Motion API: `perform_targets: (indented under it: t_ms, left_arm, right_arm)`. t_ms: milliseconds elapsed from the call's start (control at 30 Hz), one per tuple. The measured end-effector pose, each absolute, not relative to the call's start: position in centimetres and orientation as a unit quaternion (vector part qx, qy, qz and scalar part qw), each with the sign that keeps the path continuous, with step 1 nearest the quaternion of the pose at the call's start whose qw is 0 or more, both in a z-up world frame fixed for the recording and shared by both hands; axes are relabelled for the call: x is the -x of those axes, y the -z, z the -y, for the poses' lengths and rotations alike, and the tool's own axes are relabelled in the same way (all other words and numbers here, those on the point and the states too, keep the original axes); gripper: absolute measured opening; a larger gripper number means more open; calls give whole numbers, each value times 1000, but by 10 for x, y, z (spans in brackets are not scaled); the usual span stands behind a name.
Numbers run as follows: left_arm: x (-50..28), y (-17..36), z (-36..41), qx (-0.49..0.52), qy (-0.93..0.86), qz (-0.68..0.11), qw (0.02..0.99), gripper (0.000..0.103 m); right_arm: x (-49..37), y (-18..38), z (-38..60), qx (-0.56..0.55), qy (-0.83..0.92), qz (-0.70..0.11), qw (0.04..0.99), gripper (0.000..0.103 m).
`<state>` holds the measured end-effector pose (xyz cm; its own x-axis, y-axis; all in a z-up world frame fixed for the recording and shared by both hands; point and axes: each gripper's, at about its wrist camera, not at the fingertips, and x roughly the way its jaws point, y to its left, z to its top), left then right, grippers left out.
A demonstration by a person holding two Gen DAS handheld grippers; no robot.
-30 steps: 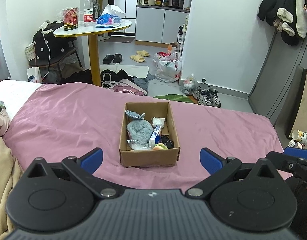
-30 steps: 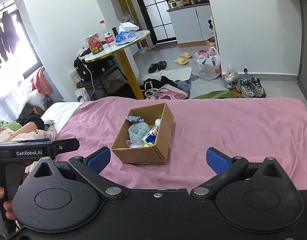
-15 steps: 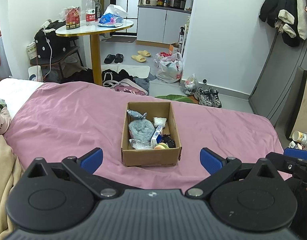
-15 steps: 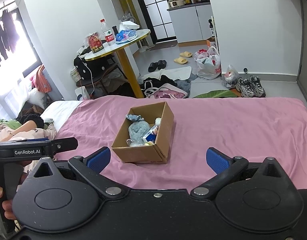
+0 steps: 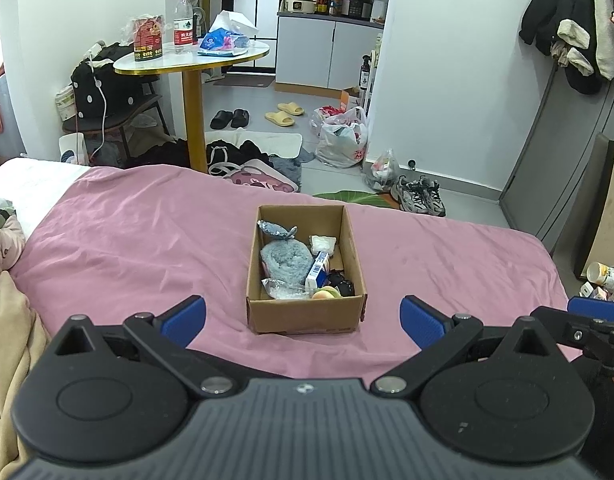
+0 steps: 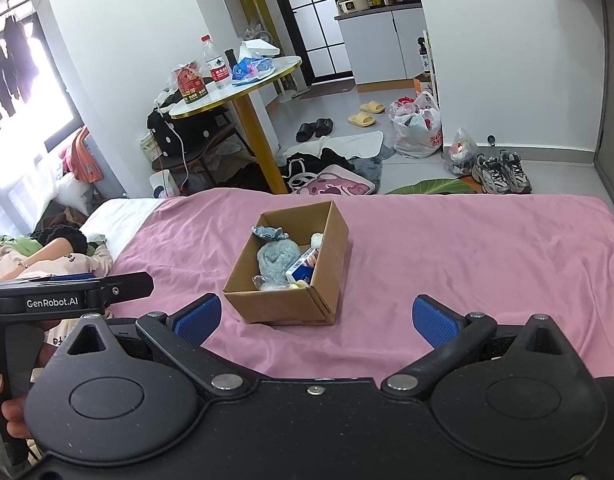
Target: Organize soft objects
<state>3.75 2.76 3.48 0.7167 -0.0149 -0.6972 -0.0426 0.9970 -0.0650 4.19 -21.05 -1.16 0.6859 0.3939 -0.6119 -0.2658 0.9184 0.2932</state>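
Cardboard box (image 5: 305, 314) of soft things in the middle of the pink bedsheet (image 5: 127, 240), rolled grey towel (image 5: 286, 258) inside beside a blue-white carton (image 5: 317, 269), my left claw (image 5: 303, 316) spread wide and empty just short of it, my right claw (image 6: 315, 316) likewise apart, holding nothing

White walls (image 5: 447, 80) enclose a grey tiled floor (image 5: 307, 96). A bed (image 5: 147, 240) under a pink sheet fills the foreground. Beyond it stands a round table (image 5: 195, 60) with a white top and a gold pedestal, beside a dark chair (image 5: 115, 116). White kitchen cabinets (image 5: 327, 52) sit past a black-framed glass door (image 6: 315, 12). Daylight pours through a window (image 6: 15, 92) at the left, and coats (image 5: 575, 28) hang at the right.
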Motion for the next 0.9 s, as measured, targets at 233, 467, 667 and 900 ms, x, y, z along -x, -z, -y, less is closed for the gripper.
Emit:
perform_targets:
  t_ms: [233, 467, 667, 900]
  left_arm:
    - [-38, -35, -27, 38, -7, -377, 926, 102]
    - [-37, -34, -28, 40, -6, -378, 925, 102]
    - [-35, -32, -27, 44, -5, -377, 925, 102]
    - [-35, -32, -26, 43, -6, -379, 925, 102]
  right_arm:
    - [-43, 12, 210, -90, -180, -355, 913, 103]
    - [-43, 12, 210, -89, -180, -354, 913, 103]
    - [-43, 12, 209, -89, -179, -355, 913, 103]
    - [-42, 12, 209, -89, -180, -355, 913, 103]
